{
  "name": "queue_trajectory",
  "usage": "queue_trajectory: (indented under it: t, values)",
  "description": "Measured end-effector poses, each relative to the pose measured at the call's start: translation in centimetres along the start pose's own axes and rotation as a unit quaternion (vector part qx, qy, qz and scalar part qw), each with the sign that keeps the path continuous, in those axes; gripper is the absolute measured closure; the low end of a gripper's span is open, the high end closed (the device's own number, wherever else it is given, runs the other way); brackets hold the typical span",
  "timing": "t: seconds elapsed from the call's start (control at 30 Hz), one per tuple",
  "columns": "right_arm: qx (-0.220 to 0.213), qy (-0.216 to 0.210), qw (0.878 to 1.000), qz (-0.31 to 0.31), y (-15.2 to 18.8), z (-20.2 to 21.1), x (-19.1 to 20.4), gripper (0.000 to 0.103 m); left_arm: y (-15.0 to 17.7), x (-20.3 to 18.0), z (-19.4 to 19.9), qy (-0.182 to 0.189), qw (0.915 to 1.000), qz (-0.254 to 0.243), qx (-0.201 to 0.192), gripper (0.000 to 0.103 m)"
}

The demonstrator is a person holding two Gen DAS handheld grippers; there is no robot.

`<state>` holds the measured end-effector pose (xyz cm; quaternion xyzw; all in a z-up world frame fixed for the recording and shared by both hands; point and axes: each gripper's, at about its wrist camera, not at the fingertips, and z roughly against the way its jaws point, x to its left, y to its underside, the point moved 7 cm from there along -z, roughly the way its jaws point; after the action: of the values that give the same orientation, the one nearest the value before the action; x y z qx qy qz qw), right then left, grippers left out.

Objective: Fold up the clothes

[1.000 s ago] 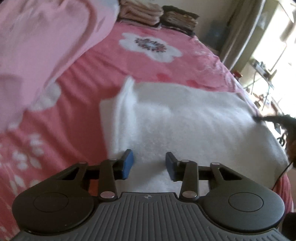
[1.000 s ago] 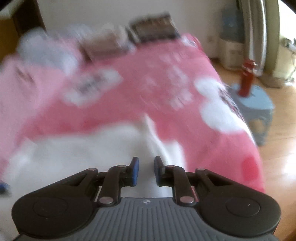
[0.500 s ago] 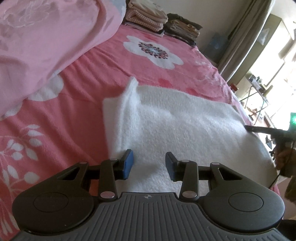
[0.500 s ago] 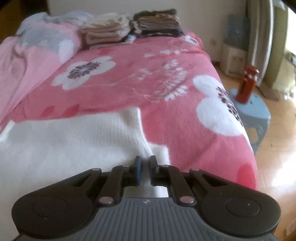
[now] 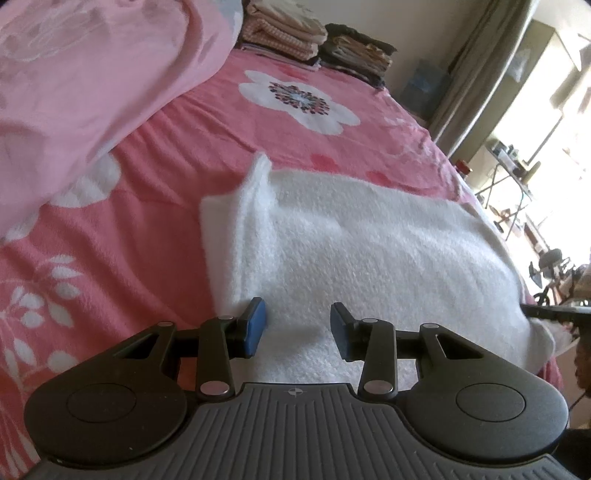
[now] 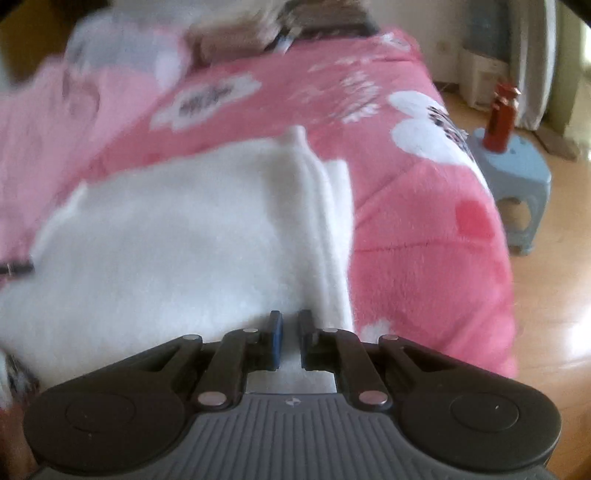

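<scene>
A white fleece garment (image 5: 369, 251) lies spread on the pink flowered bedspread (image 5: 295, 140). Its left edge is doubled over, and one corner there stands up. My left gripper (image 5: 297, 326) hovers open over the near left part of the garment, with nothing between its fingers. In the right wrist view the garment (image 6: 184, 240) shows layered edges along its right side. My right gripper (image 6: 290, 339) is shut on the near right edge, with white cloth between the pads. At the far right of the left wrist view, the right gripper (image 5: 554, 314) lifts that corner a little.
A bunched pink quilt (image 5: 74, 92) fills the left side of the bed. Two stacks of folded clothes (image 5: 288, 33) stand at the head end. To the right the bed ends at a wooden floor (image 6: 554, 332). A blue stool (image 6: 517, 166) there carries a red bottle (image 6: 502, 122).
My right gripper has narrowed onto the garment's right edge and pulled it, so that side now shows layered folds. My left gripper has stayed open over the near left part.
</scene>
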<state>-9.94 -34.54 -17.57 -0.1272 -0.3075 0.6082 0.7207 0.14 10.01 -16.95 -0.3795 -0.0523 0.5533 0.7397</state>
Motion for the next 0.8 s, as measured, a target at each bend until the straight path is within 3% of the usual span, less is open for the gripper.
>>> queue_trajectory:
  t: [0.07, 0.23, 0.33, 0.43, 0.5, 0.6, 0.67, 0.8]
  values:
    - [-0.001, -0.004, 1.000, -0.026, -0.8, 1.2, -0.1, 0.095, -0.1, 0.0, 0.0, 0.002, 1.0000, -0.005, 0.003, 0.063]
    - [-0.030, -0.016, 0.999, 0.001, -0.3, 6.4, 1.0, 0.094, 0.0, 0.3, 0.1, 0.010, 0.9999, 0.012, -0.002, 0.063]
    - [0.017, 0.025, 0.999, 0.011, 3.5, 4.5, -0.2, 0.095, 0.0, 0.5, 0.2, 0.015, 0.9996, 0.024, -0.007, 0.063]
    - [0.011, 0.033, 0.999, -0.017, 4.6, 3.4, -1.0, 0.095, -0.1, 0.5, 0.3, 0.014, 0.9994, 0.028, -0.009, 0.063]
    - [0.005, 0.036, 0.999, -0.038, 5.1, 2.7, -1.5, 0.095, -0.7, -0.5, 1.6, -0.009, 0.9998, -0.008, -0.017, 0.062]
    - [-0.001, 0.042, 0.999, -0.006, 5.2, 2.6, -1.0, 0.095, -0.8, -2.3, 4.6, -0.018, 0.9976, -0.049, -0.045, 0.060]
    - [0.002, 0.039, 0.999, -0.019, 5.0, 2.3, -1.3, 0.095, 0.2, -3.5, 6.5, 0.001, 0.9973, -0.057, -0.047, 0.060]
    - [-0.004, 0.035, 0.999, -0.037, 5.3, 2.7, -1.5, 0.095, 4.3, -4.6, 7.2, 0.015, 0.9980, -0.060, -0.009, 0.060]
